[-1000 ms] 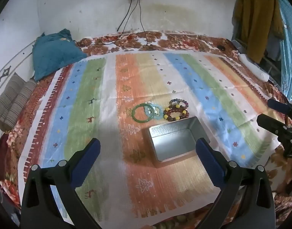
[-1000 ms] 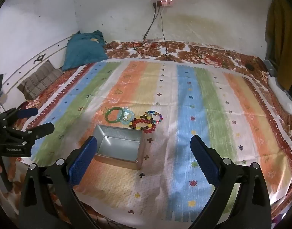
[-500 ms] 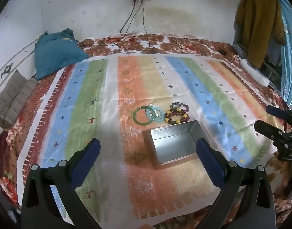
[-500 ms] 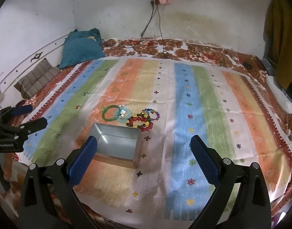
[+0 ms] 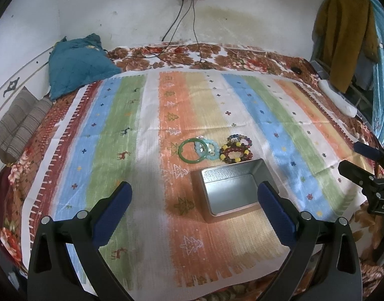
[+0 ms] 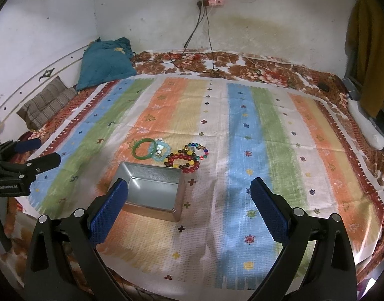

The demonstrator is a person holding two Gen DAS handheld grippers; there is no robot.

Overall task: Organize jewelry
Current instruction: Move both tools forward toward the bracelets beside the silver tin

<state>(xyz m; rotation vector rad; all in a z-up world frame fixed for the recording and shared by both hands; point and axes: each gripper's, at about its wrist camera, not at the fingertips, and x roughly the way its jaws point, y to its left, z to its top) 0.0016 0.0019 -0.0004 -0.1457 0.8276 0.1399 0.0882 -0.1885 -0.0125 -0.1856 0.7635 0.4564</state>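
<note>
An empty silver metal tin [image 5: 233, 192] [image 6: 152, 193] stands on the striped mat. Just beyond it lie a green bangle [image 5: 191, 151] [image 6: 145, 148], a pale blue bead bracelet [image 5: 209, 149] [image 6: 160, 151] and several red, yellow and dark bead bracelets [image 5: 235, 150] [image 6: 185, 159]. My left gripper [image 5: 194, 200] is open and empty, held above the mat just short of the tin. My right gripper [image 6: 189, 202] is open and empty, above the tin's right side. Each gripper shows at the edge of the other's view.
The striped mat [image 5: 131, 130] covers a floral bedspread [image 6: 242, 65]. A teal pillow [image 5: 76, 62] and a striped cushion [image 5: 19, 123] lie at the far left. Cables run from a wall socket [image 6: 212, 0]. Clothes hang at the right [image 5: 342, 35], above a white object [image 5: 338, 99].
Both grippers have drawn back and risen a little, so the tin and bracelets sit slightly farther off in both views. Nothing on the mat has moved. Both grippers stay open.
</note>
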